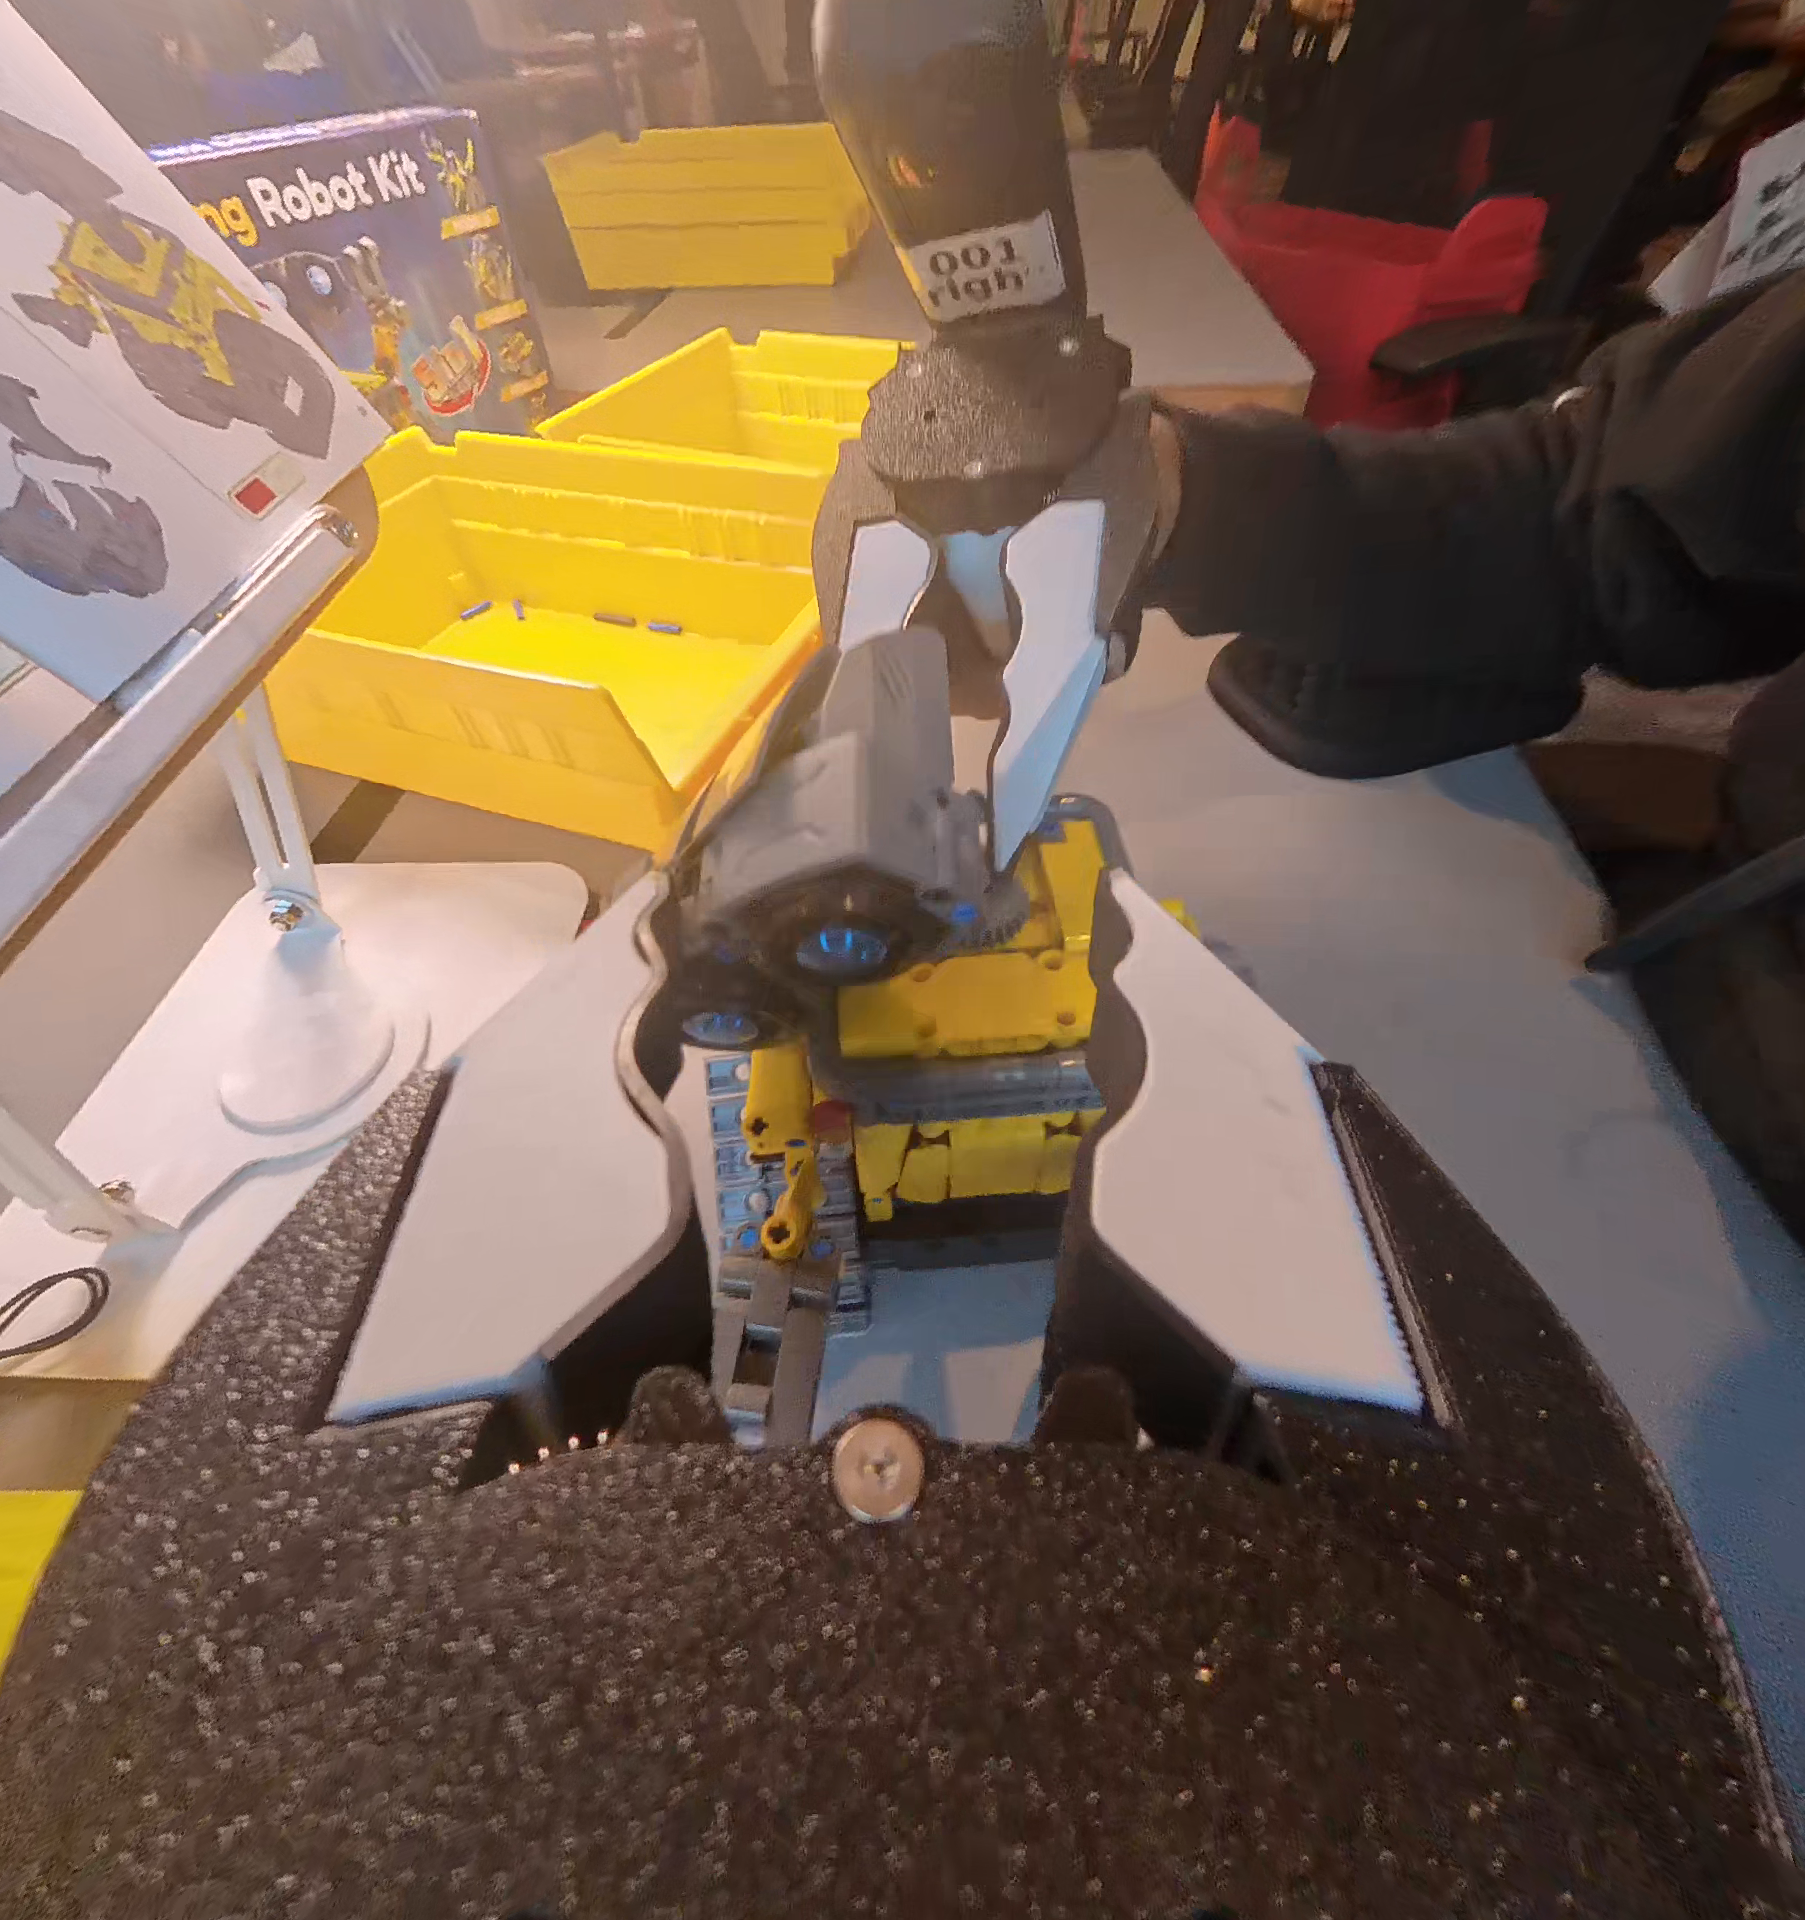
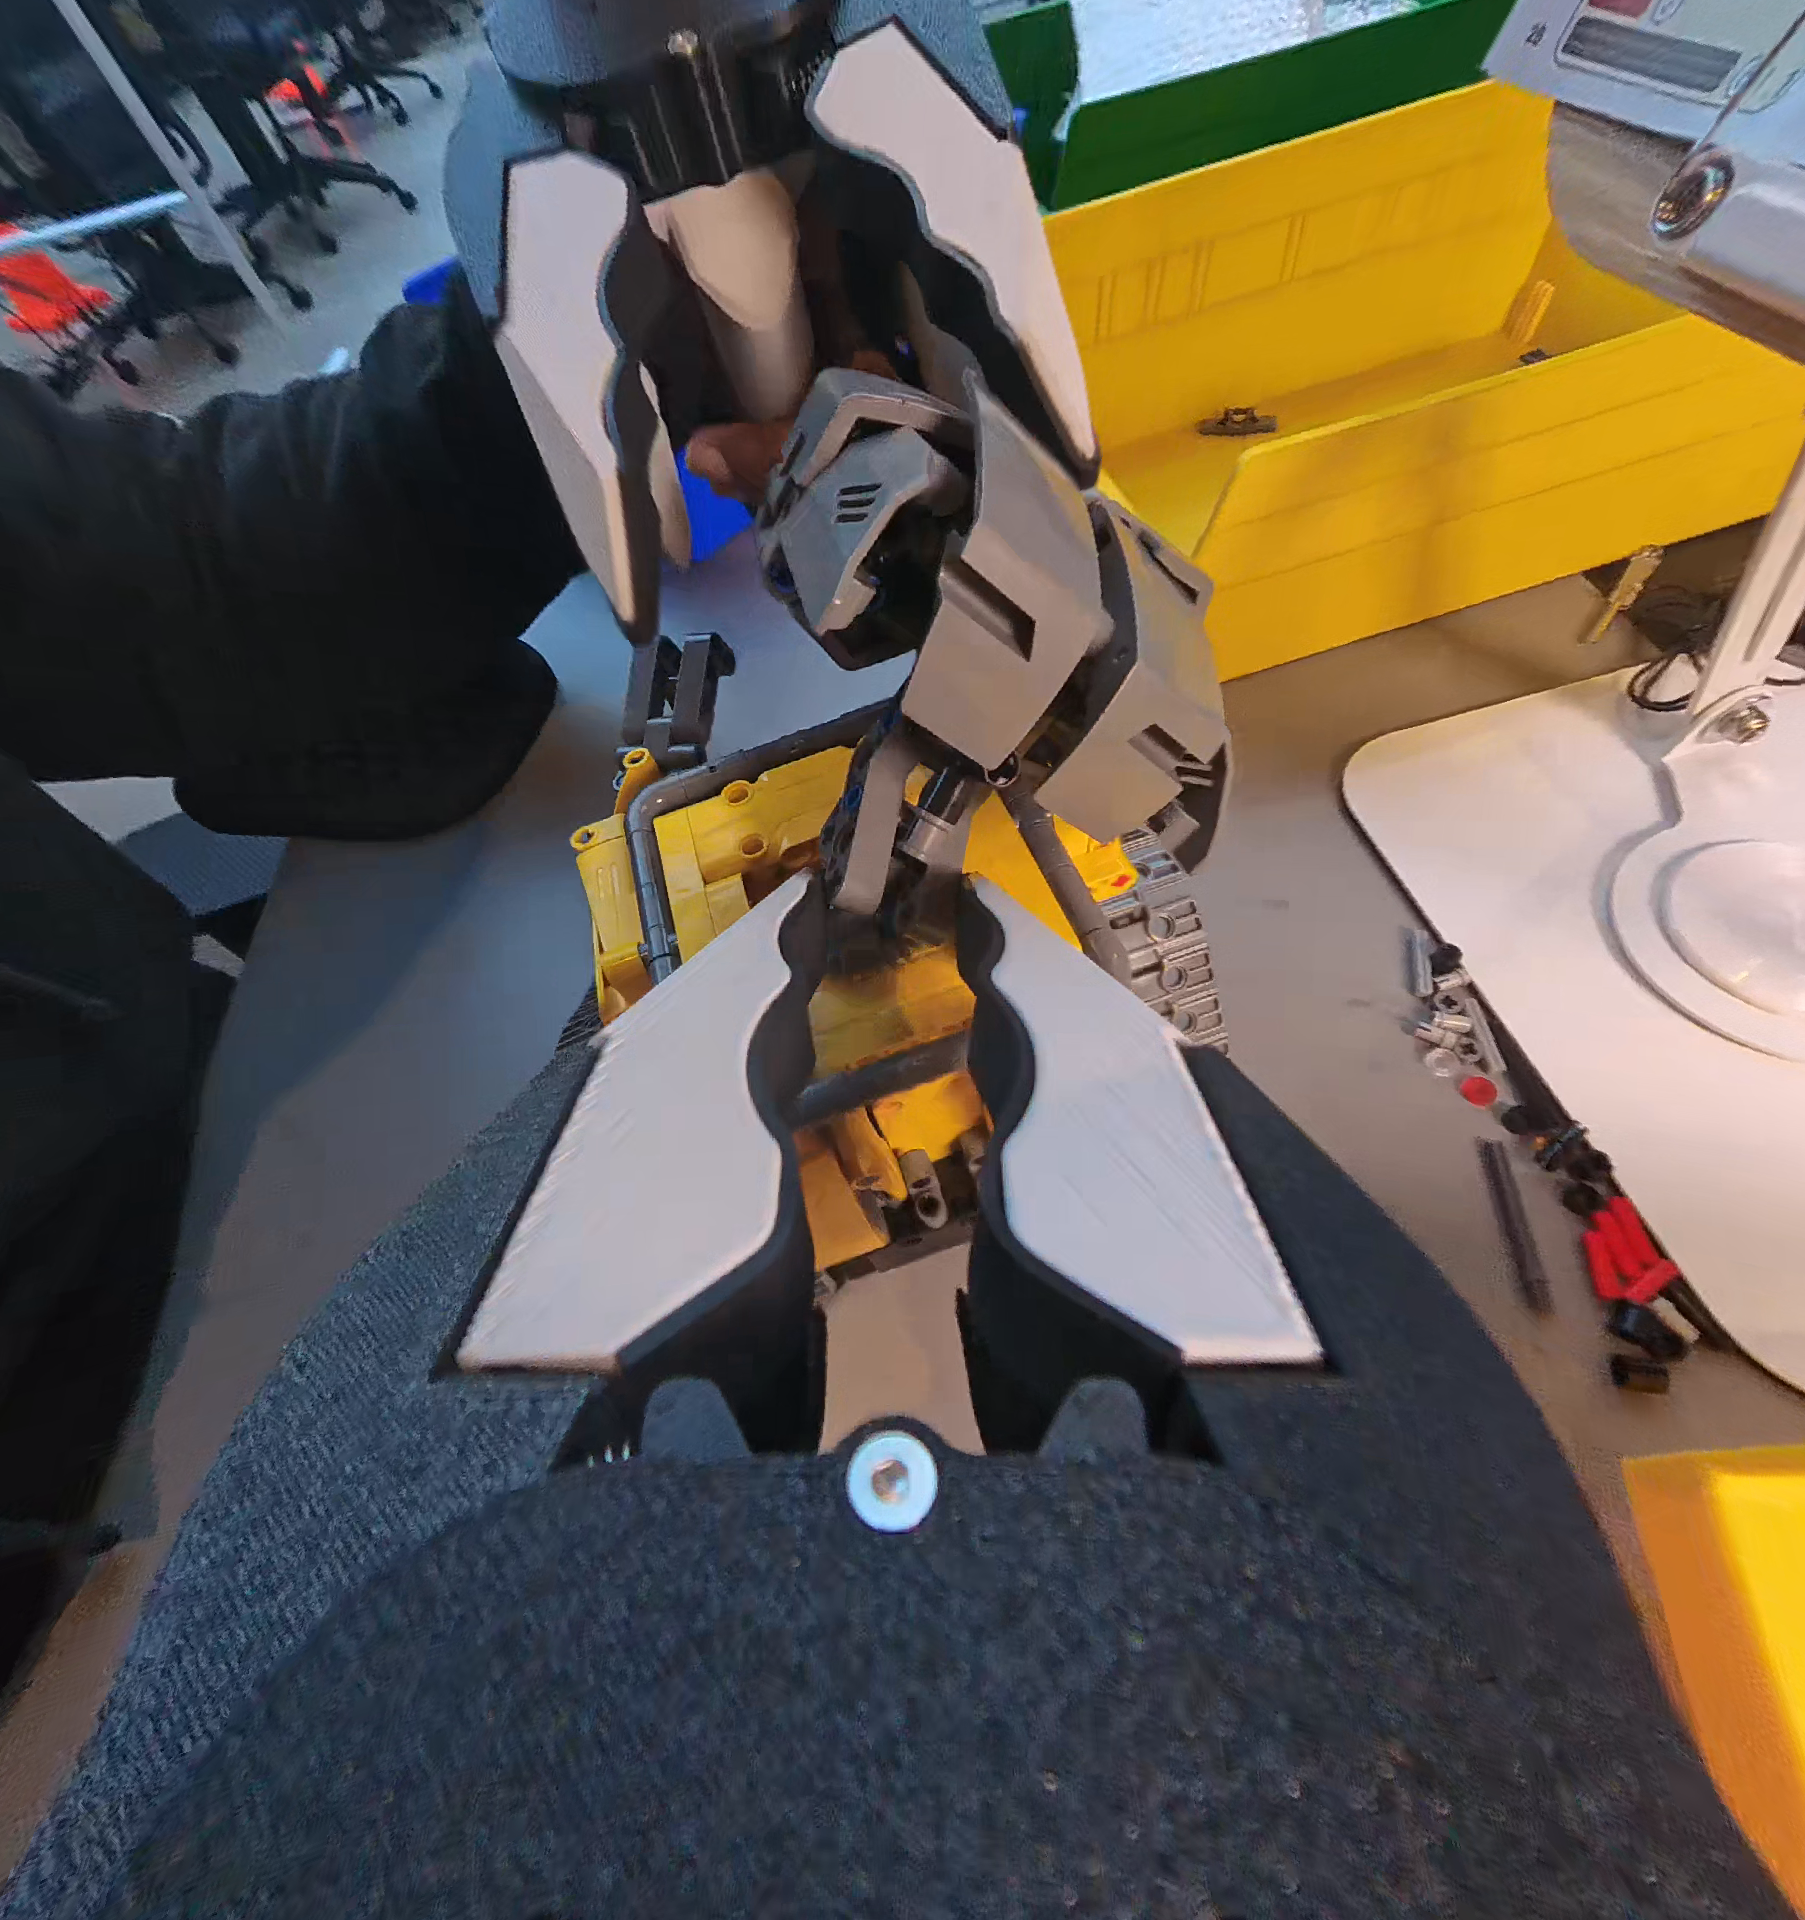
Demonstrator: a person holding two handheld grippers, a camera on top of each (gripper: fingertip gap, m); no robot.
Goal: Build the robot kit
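Note:
A yellow and grey brick-built robot model (image 1: 965, 1003) stands on the grey table, with a grey head (image 1: 856, 790) that has blue lenses. My left gripper (image 1: 887, 894) is open, its jaws wide on either side of the head and upper body. My right gripper (image 1: 955, 821) comes in from the far side, its fingers closed on the grey neck just behind the head. In the right wrist view my right gripper (image 2: 887, 883) pinches the neck beam (image 2: 867, 842) above the yellow body (image 2: 711, 842). The left gripper (image 2: 862, 545) straddles the head (image 2: 991, 613) there.
Yellow bins (image 1: 565, 665) and a blue kit box (image 1: 358, 229) stand behind the model. A white stand (image 1: 306, 1039) holds an instruction sheet (image 1: 98, 364) at left. Loose small parts (image 2: 1532, 1143) lie by the stand's base (image 2: 1708, 935). A black sleeve (image 1: 1449, 571) holds the right gripper. One gripper's finger ends stand about 6 cm off the other's.

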